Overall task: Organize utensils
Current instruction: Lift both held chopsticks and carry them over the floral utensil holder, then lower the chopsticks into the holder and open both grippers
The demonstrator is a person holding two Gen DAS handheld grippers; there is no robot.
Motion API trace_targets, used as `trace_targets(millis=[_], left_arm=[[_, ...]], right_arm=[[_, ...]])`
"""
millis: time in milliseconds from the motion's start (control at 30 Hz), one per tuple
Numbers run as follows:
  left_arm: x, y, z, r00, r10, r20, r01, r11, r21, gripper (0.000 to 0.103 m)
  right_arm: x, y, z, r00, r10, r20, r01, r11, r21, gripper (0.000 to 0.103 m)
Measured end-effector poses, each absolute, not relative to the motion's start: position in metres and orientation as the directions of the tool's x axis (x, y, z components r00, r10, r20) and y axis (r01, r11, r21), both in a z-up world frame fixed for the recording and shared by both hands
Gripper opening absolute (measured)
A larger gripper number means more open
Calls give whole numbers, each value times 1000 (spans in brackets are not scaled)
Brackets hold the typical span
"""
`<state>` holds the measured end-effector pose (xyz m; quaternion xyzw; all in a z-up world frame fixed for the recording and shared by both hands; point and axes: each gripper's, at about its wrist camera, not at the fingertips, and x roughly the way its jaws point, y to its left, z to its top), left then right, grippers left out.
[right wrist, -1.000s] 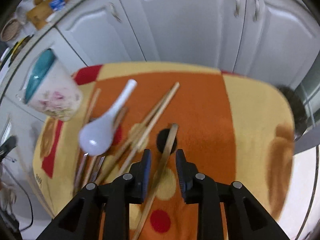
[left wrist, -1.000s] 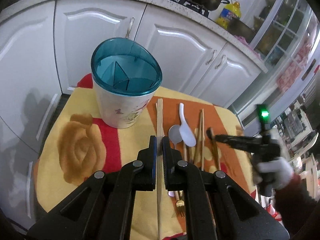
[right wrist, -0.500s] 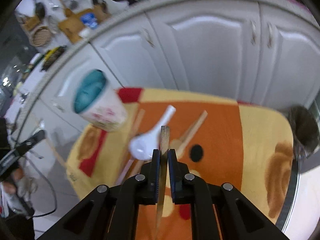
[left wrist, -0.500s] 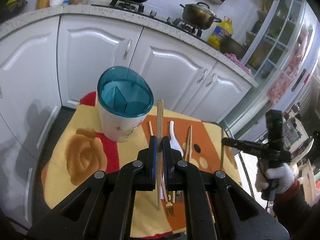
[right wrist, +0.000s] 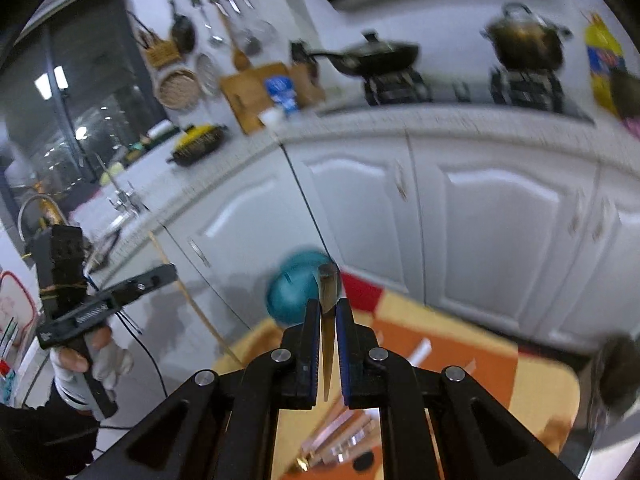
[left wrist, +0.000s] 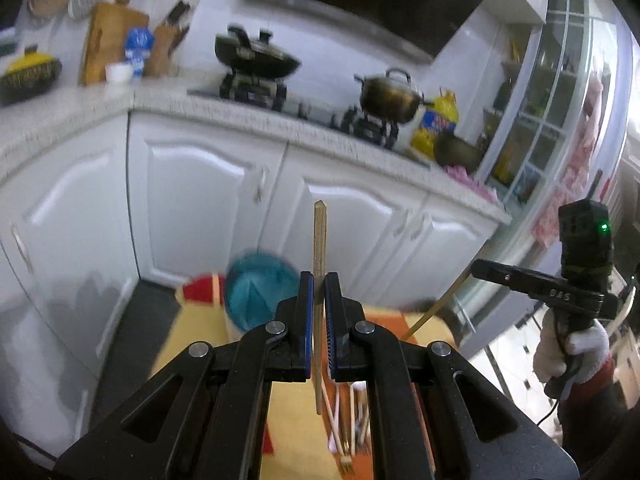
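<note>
My left gripper [left wrist: 319,282] is shut on a wooden chopstick [left wrist: 320,240] that stands upright, high above the table. My right gripper [right wrist: 328,308] is shut on a second wooden chopstick [right wrist: 328,284], also lifted. The teal-rimmed utensil holder [left wrist: 258,296] stands on the table below and behind the left fingers; it also shows in the right wrist view [right wrist: 298,292]. Several utensils [left wrist: 348,424] lie on the orange and yellow cloth [left wrist: 200,360] under the left gripper. The right gripper with its chopstick shows at the right of the left wrist view [left wrist: 476,270]; the left gripper shows in the right wrist view [right wrist: 170,274].
White cabinet doors [left wrist: 208,200] and a speckled counter [left wrist: 280,120] with a wok [left wrist: 256,58] and a pot [left wrist: 390,94] stand behind the small table. Loose utensils [right wrist: 340,440] lie on the cloth [right wrist: 460,356] below the right gripper. Both views are blurred.
Both grippers have risen from the table, each lifting its chopstick. The right gripper closed on its chopstick. The views have tilted up toward the counter and the holder now sits low in frame.
</note>
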<state>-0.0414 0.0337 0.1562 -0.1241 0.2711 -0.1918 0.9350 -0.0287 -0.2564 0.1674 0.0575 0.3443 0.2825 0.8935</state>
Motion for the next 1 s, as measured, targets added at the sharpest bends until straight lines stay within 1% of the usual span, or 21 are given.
trace_targets(millis=[167,233,367,467,800,900,1000], left_arm=[[-14,44,179,837,-352,-419,235,923,-305,4],[0,46,182,854,-315,-415,205,935,-290,4],[30,49,178,866,-266,-423,161,950,-268,4],[48,46,166,871,-215,-442,120,965,-234,4],[88,38,99,797,-191,-573,48,966,-256,4],[94,34,85,777,-188,-600,38,967,-254,4],[96,32,77,767,-187,-614,34,967,-253,4]], right_arm=[[2,-232,210,638,562,-526,-504,821,267,7],[16,-225,216,642,565,-518,-508,820,264,7],[44,-204,221,675,521,-522,-487,846,215,7],[67,-189,209,679,495,-543,-471,860,195,7],[117,-169,124,551,490,-675,-439,858,265,7],[122,-166,105,516,492,-701,-433,856,282,7],[126,-168,96,500,500,-707,-428,853,299,7]])
